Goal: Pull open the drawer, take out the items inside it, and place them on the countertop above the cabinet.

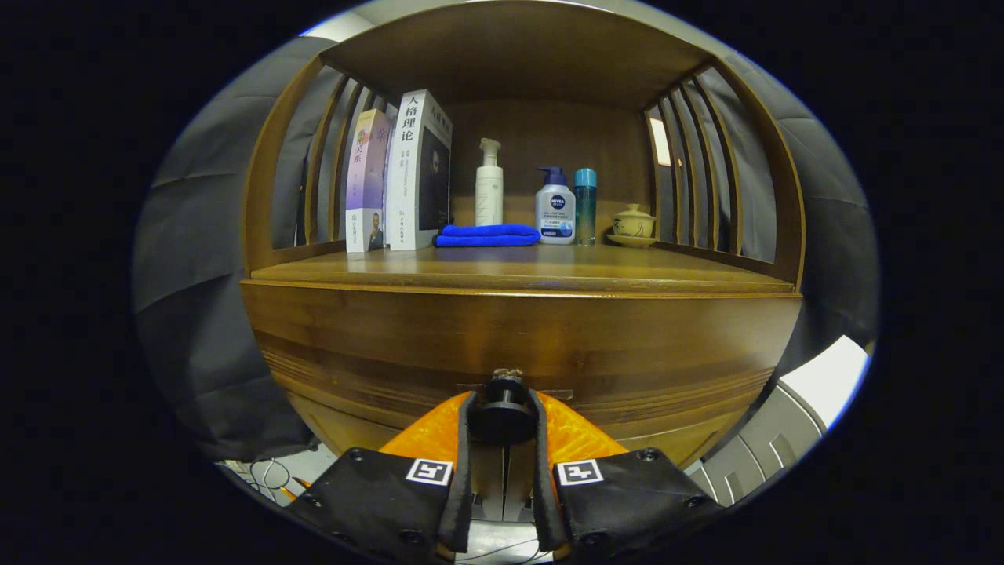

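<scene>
Gripper view: two books, three bottles.

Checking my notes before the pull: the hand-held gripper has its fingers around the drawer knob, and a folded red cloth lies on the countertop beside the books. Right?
Not quite: the gripper view shows the folded cloth is blue, not red. The rest holds: the hand-held gripper has its fingers around the drawer knob, and the cloth lies on the countertop beside the books.

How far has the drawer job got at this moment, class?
Done: nothing yet; the drawer looks shut. In hand: the gripper has both fingers pressing the dark knob. Left: pulling it open, then lifting its contents onto the countertop, beside the blue cloth.
</scene>
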A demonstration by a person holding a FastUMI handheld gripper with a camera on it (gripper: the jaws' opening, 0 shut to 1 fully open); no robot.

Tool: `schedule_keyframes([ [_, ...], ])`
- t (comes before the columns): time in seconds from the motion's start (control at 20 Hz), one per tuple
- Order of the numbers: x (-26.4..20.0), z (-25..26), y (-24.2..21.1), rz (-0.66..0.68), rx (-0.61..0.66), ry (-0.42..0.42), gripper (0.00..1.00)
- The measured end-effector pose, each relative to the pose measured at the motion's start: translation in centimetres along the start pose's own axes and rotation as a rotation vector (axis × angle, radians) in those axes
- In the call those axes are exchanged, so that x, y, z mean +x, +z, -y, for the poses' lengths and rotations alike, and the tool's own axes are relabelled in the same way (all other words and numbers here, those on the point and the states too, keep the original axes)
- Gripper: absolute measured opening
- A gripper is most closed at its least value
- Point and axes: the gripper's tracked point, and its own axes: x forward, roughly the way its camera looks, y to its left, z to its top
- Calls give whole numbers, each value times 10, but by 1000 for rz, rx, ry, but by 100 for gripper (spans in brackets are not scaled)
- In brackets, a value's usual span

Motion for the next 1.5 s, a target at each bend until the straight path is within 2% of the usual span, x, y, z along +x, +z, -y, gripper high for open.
schedule_keyframes([
  [0.1, -1, -1, -1, -13, 6, -1, 25],
  [0.45, -9, -1, -3, -25, 2, -6, 25],
  [1.5, -100, 0, -29, -22, -30, 26, 24],
])
